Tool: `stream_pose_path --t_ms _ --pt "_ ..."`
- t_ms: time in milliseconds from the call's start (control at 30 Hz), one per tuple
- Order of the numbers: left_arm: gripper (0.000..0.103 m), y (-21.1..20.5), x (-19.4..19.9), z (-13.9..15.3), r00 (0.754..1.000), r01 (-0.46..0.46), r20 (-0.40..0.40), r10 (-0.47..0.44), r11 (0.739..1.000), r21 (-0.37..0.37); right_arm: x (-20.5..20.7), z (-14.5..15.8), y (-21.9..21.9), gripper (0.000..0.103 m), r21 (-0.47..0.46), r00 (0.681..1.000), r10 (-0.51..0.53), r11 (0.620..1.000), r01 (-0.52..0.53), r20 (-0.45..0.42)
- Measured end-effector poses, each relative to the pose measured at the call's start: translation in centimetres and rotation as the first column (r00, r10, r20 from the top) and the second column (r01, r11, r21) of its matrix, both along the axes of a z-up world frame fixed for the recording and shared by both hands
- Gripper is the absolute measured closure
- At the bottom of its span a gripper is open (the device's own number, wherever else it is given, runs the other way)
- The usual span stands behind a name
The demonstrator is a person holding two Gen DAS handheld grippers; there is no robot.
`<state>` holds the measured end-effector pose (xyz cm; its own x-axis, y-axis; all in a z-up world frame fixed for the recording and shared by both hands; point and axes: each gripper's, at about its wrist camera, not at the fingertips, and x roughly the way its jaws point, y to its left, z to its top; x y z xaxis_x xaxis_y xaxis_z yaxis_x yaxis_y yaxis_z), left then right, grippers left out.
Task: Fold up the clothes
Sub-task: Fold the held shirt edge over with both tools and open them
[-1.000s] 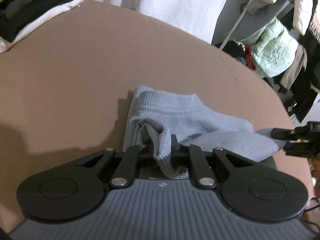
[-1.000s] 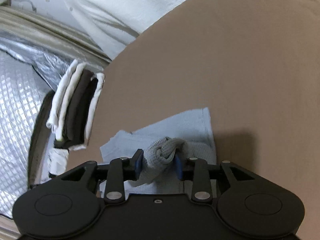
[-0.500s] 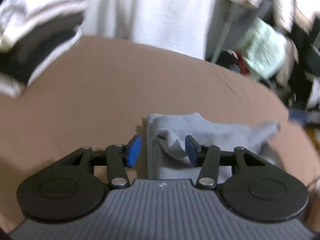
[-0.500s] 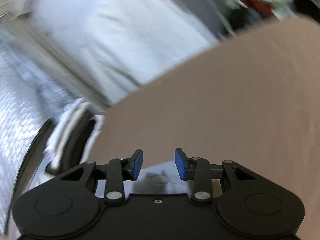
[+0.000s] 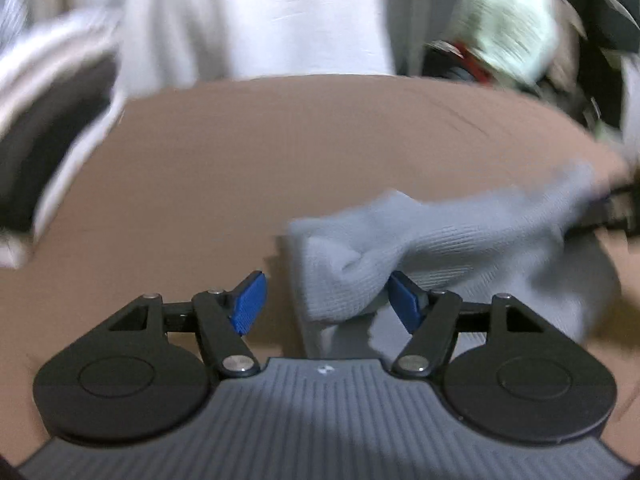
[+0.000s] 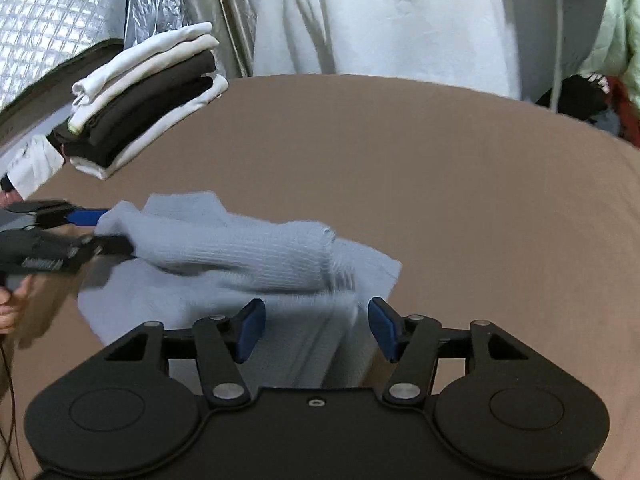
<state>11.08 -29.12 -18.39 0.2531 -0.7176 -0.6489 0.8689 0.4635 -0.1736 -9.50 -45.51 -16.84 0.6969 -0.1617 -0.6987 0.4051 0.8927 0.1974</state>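
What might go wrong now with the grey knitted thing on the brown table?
1. Both grippers, left and right, stand open, so the bunched roll on the grey knitted garment may slump and undo the fold.
2. The left gripper's right finger seems to touch the cloth; moving the gripper could drag it across the brown table.
3. The left view is blurred from motion, so a fresh grasp may miss the edge.

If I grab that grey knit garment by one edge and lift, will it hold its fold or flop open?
Probably flop. The grey knit garment is a soft ribbed fabric that already bunches and sags between the open left gripper and the open right gripper. It looks light. On the smooth brown table, a push would likely slide and rumple it.
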Motion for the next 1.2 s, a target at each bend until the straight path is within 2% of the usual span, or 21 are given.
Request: stream_pose_path --t_ms 67,267,300,333,367,433,500,567,600,633,667,700,733,800,867,900,1000,1033,1067,1133,1200 --pt "0.036 0.7 1.5 -0.5 0.996 -0.046 -0.077 0.040 0.996 -0.079 0.9 -0.7 -1.2 0.038 0.051 0.999 -0.014 0.999 0.013 0.031" --pt "0.036 1.7 1.3 -1.2 0.997 -0.073 -0.047 0.068 0.991 -0.114 -0.5 -2.7 -4.6 0.038 0.280 0.976 -0.134 0.956 0.083 0.170" --pt "0.036 1.8 1.2 -1.3 0.996 -0.065 -0.064 0.057 0.989 -0.131 -0.7 -3.1 -4.6 0.041 0.316 0.972 -0.144 0.945 0.080 0.184" --pt "0.036 1.9 0.7 -1.2 0.996 -0.047 -0.080 0.035 0.988 -0.144 -0.8 -3.4 -4.7 0.070 0.347 0.969 -0.150 0.935 0.074 0.198" --pt "0.036 1.7 0.2 -1.2 0.997 -0.034 -0.067 0.025 0.990 -0.139 -0.7 -3.2 -4.4 0.082 0.345 0.968 -0.128 0.937 0.047 0.214" --pt "0.038 1.3 -0.8 -1.1 1.000 -0.011 -0.028 0.008 0.993 -0.119 -0.8 -2.0 -3.6 0.084 0.302 0.965 -0.107 0.953 0.031 0.238" --pt "0.036 0.1 -1.5 -1.4 0.998 -0.037 0.043 0.038 0.999 -0.022 -1.1 -0.9 -3.0 0.084 0.287 0.960 -0.094 0.958 0.015 0.264" --pt "0.028 -0.9 -1.4 -2.3 0.994 -0.093 0.064 0.088 0.991 0.093 -1.0 -2.4 -4.8 0.082 0.421 0.970 -0.185 0.901 0.103 0.159" --pt "0.027 -0.8 -0.9 -2.7 0.993 -0.114 0.025 0.113 0.989 0.090 -1.0 -3.8 -6.0 0.079 0.500 0.965 -0.245 0.850 0.165 0.097" --pt "0.026 -0.4 -0.4 -3.0 0.990 -0.139 -0.025 0.141 0.988 0.061 -1.8 -5.2 -6.9 0.071 0.590 0.948 -0.307 0.782 0.201 0.084" --pt "0.026 0.0 0.1 -3.2 0.984 -0.160 -0.067 0.163 0.986 0.046 -2.5 -6.4 -7.7 0.071 0.666 0.930 -0.362 0.710 0.229 0.067" --pt "0.026 0.3 0.3 -3.0 0.981 -0.179 -0.075 0.181 0.983 0.041 -2.8 -6.6 -7.9 0.071 0.685 0.924 -0.375 0.692 0.229 0.070" --pt "0.026 0.5 0.4 -2.8 0.977 -0.197 -0.076 0.200 0.980 0.038 -2.8 -6.3 -7.8 0.071 0.669 0.925 -0.373 0.706 0.234 0.071" --pt "0.030 1.0 0.0 -1.9 0.978 -0.202 -0.055 0.202 0.979 0.001 -2.3 -4.5 -6.8 0.071 0.551 0.933 -0.350 0.796 0.250 0.082" --pt "0.033 1.5 -0.5 -1.0 0.984 -0.172 -0.066 0.168 0.983 -0.058 -1.8 -2.1 -4.7 0.070 0.308 0.935 -0.333 0.908 0.285 0.119" --pt "0.036 1.8 -0.7 -0.5 0.986 -0.156 -0.072 0.150 0.984 -0.088 -1.6 -0.9 -3.7 0.068 0.180 0.937 -0.321 0.938 0.295 0.136" --pt "0.050 2.6 -1.5 0.9 0.992 -0.111 -0.084 0.097 0.978 -0.178 -1.9 1.4 -1.1 0.067 -0.042 0.940 -0.245 0.964 0.262 0.239" --pt "0.060 2.8 -1.7 1.3 0.993 -0.095 -0.087 0.079 0.973 -0.208 -2.0 2.1 -0.4 0.067 -0.091 0.938 -0.214 0.965 0.247 0.272" --pt "0.068 2.6 -1.7 1.3 0.992 -0.081 -0.113 0.058 0.973 -0.215 -2.0 2.2 -0.3 0.067 -0.069 0.939 -0.181 0.975 0.210 0.291" --pt "0.068 2.3 -0.8 0.0 0.973 -0.088 -0.226 0.043 0.977 -0.196 -1.7 2.0 -0.1 0.067 -0.041 0.948 -0.114 0.990 0.132 0.298" --pt "0.068 1.9 -0.2 -1.5 0.961 -0.113 -0.268 0.069 0.982 -0.151 -0.8 1.1 0.4 0.067 -0.067 0.969 -0.068 0.994 0.086 0.238"
